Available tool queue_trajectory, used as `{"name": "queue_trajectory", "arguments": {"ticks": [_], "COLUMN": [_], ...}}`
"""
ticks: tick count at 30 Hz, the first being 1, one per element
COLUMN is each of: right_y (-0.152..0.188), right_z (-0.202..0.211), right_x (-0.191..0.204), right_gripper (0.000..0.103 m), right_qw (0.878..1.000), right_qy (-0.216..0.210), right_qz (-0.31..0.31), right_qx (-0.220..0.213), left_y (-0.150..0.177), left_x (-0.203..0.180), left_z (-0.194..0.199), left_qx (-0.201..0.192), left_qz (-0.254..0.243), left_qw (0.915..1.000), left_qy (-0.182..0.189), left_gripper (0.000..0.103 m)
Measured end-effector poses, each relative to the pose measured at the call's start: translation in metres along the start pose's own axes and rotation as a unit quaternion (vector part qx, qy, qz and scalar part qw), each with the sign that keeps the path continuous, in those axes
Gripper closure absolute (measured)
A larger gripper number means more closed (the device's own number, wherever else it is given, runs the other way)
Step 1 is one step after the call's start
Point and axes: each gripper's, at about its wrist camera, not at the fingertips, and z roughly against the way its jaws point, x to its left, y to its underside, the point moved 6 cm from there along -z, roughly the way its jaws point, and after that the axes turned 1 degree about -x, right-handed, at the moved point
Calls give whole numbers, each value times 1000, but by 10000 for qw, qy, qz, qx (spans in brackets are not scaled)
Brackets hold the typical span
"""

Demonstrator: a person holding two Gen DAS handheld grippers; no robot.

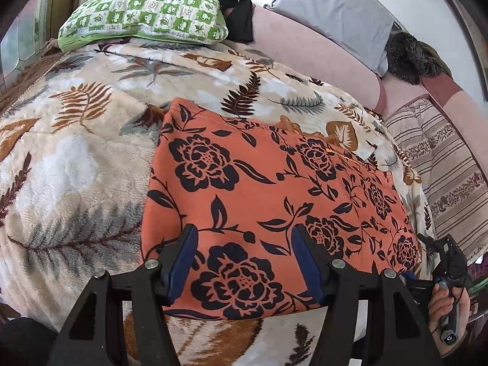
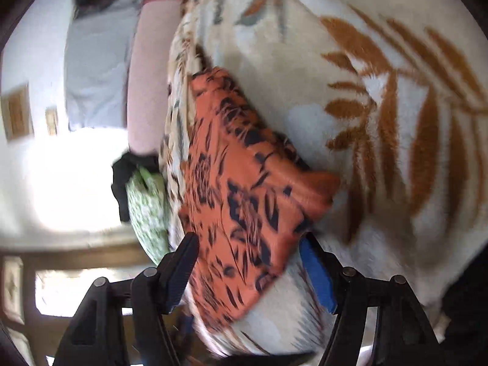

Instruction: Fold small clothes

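Orange floral cloth [image 1: 268,201] flat beneath parted, empty left fingers [image 1: 183,262].

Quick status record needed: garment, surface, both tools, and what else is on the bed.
garment: orange floral cloth, folded into a flat rectangle
surface: leaf-print fleece blanket
left tool: open, above the cloth's near edge, gripping nothing
right tool: open, the cloth's edge between its fingers, not pinched; view blurred
nearby: green patterned pillow, grey pillow, black garment
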Motion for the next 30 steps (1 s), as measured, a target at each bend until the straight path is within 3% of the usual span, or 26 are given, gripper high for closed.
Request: {"name": "queue_trajectory", "arguments": {"ticks": [1, 2, 3, 5, 7, 8, 9, 10, 12, 13, 14, 17, 19, 22, 24, 27, 28, 29, 30], "right_y": [-4, -9, -10, -9, -4, -4, -6, -9, -17, -21, -25, -38, -46, -63, -76, -106, -110, -113, -110], "right_z": [2, 7, 14, 25, 20, 6, 0, 8, 22, 31, 42, 59, 45, -3, -37, -88, -100, -105, -109], "right_x": [5, 16, 26, 52, 52, 34, 19, 18, 23, 28, 36, 65, 86, 113, 118, 106, 103, 105, 113], "right_gripper": [40, 74, 82, 84, 84, 83, 81, 81, 64, 38, 21, 21, 21, 21, 21, 23, 31, 68, 90], "right_qw": [9997, 9980, 9934, 9678, 9266, 9261, 9424, 9547, 9653, 9669, 9660, 9609, 9619, 9538, 9448, 9261, 9246, 9197, 9170], "right_qy": [-96, 69, 351, 1066, 1964, 2258, 2102, 1769, 1534, 1451, 1354, 1093, 815, 659, 904, 1667, 1702, 1753, 1698], "right_qz": [38, 408, 824, 1976, 2936, 2857, 2494, 2242, 1963, 1924, 1961, 2274, 2512, 2931, 3126, 3312, 3297, 3414, 3489], "right_qx": [-216, -488, -720, -1141, -1290, -984, -737, -833, -788, -845, -1003, -1138, -708, 24, 380, 701, 861, 830, 921], "left_y": [0, 1, 1, 2, 9, 13, 13, 12, 5, 1, -5, -16, -15, -4, 0, 0, 0, -1, 0], "left_x": [-1, -2, -1, 3, 16, 17, 13, 8, -3, -8, -13, -24, -26, -16, -9, -10, -11, -10, -9], "left_z": [0, 0, -1, -9, -30, -38, -36, -33, -22, -16, -11, -10, -23, -51, -58, -59, -60, -61, -62], "left_qx": [-5, -6, -10, -3, 276, 364, 293, 307, 163, 57, -50, -181, -31, 428, 426, 437, 464, 475, 464], "left_qz": [-16, -67, -104, -213, -302, -330, -471, -592, -642, -676, -722, -734, -778, -618, -514, -534, -566, -585, -590], "left_qw": [10000, 10000, 9999, 9996, 9975, 9973, 9965, 9952, 9960, 9963, 9961, 9965, 9964, 9961, 9963, 9960, 9956, 9955, 9956], "left_qy": [-2, -24, -84, -184, -578, -545, -628, -713, -605, -534, -498, -356, -329, -464, -539, -572, -588, -581, -560], "left_gripper": [39, 39, 39, 39, 39, 39, 39, 39, 39, 39, 39, 32, 31, 31, 31, 31, 31, 31, 31]}}
